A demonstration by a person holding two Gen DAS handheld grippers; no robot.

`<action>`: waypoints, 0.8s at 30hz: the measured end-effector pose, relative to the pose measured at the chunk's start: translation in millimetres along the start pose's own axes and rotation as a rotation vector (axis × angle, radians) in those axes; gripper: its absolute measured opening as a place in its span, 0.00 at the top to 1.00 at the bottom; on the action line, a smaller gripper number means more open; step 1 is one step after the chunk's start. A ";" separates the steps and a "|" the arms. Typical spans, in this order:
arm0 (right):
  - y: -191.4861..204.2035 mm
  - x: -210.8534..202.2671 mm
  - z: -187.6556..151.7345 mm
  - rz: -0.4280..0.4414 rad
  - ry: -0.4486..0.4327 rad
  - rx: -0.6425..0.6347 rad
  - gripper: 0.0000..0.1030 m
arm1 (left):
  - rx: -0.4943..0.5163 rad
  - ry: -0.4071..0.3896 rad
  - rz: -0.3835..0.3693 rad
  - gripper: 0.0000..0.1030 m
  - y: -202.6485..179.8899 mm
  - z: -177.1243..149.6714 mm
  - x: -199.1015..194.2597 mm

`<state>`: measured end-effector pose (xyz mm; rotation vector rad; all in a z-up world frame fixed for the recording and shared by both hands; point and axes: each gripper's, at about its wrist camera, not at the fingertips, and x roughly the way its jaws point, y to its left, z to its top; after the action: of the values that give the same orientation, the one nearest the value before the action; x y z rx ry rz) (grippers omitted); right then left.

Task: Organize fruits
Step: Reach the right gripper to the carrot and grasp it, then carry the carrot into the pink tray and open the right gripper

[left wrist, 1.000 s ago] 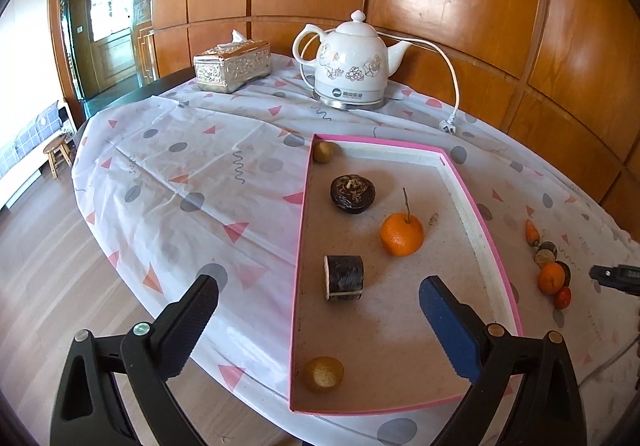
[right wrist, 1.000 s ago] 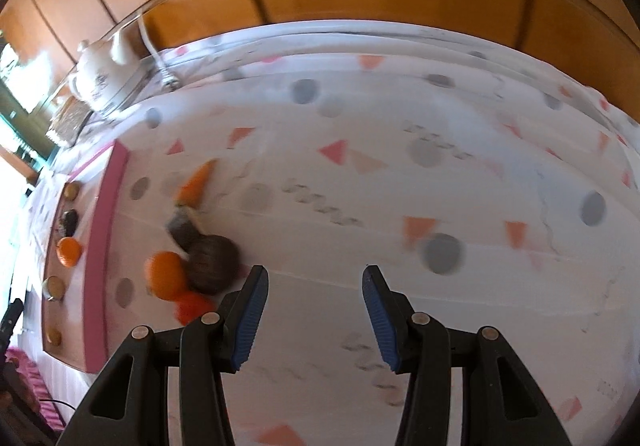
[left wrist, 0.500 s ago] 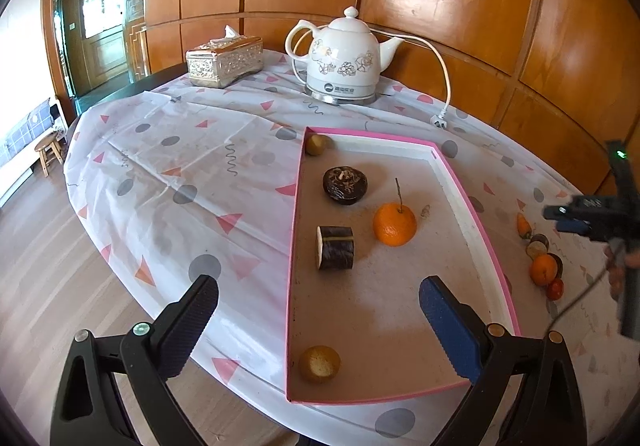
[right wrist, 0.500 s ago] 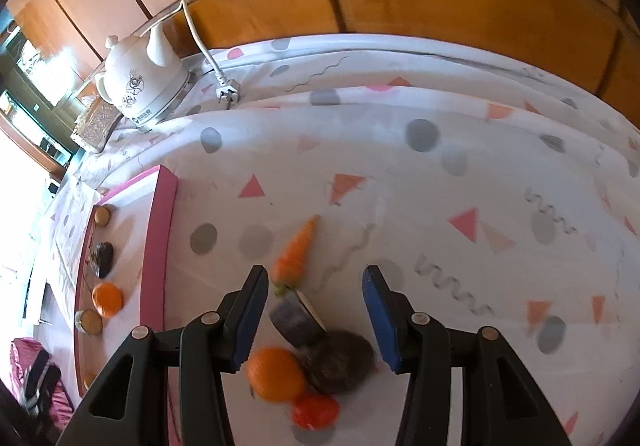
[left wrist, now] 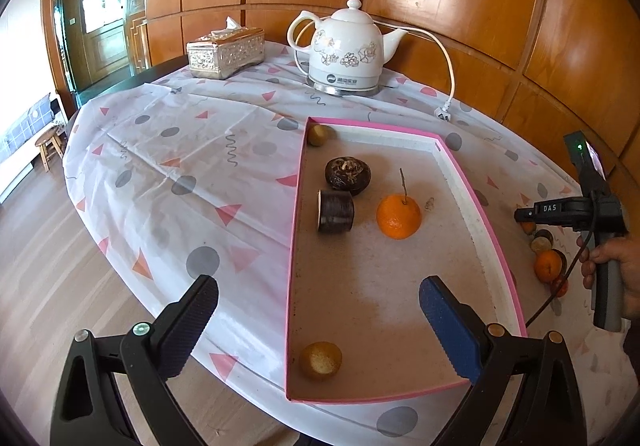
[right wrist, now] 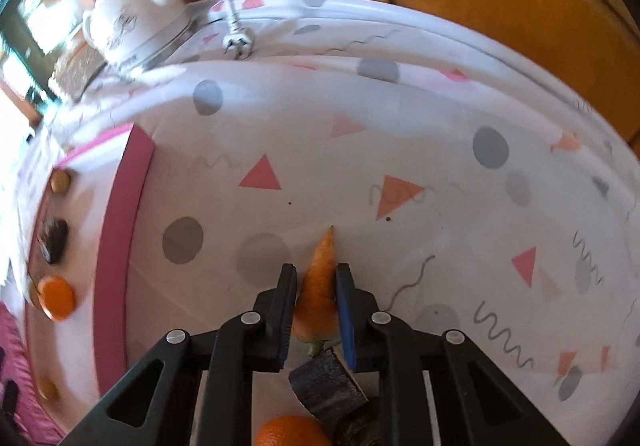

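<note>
A small carrot [right wrist: 320, 286] lies on the patterned tablecloth, tip pointing away. My right gripper [right wrist: 316, 270] is closing on it, and the blue pads press its two sides. Just behind the carrot sit a dark cut piece [right wrist: 326, 382] and an orange [right wrist: 292, 432]. The left wrist view shows the right gripper [left wrist: 520, 215] from the side, held by a hand [left wrist: 612, 266]. My left gripper [left wrist: 317, 288] stands open above the near end of the pink tray [left wrist: 294, 246]. In the tray are an orange [left wrist: 399, 216], two dark fruits [left wrist: 346, 175] and two small brown ones.
A white kettle [left wrist: 346, 50] with its cord and plug [left wrist: 442, 111] stands at the back of the round table. A silver tissue box [left wrist: 226, 52] is to its left. Wood panelling curves close behind the table. The table edge drops to the floor at left.
My right gripper moved over the fruit pile to the carrot and closed on it. It also came into the left wrist view. My left gripper stayed in place.
</note>
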<state>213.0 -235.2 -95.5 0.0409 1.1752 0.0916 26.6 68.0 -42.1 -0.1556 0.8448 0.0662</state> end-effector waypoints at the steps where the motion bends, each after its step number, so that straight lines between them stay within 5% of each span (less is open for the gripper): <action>1: 1.7 -0.3 -0.4 -0.009 -0.002 -0.011 0.81 | 0.000 0.000 0.001 0.02 -0.2 -0.4 -0.4; 7: 7.0 -10.8 -3.2 -0.007 -0.042 -0.037 0.82 | 0.000 -0.006 0.000 0.02 -1.8 -1.6 -5.8; 24: 88.2 -69.2 -39.7 0.238 -0.142 -0.196 0.82 | -0.021 -0.016 -0.024 0.02 -1.0 -3.0 -16.3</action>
<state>145.4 -154.5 -40.1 0.0139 1.0112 0.4078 13.8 66.6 -31.8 -0.1853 0.8259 0.0536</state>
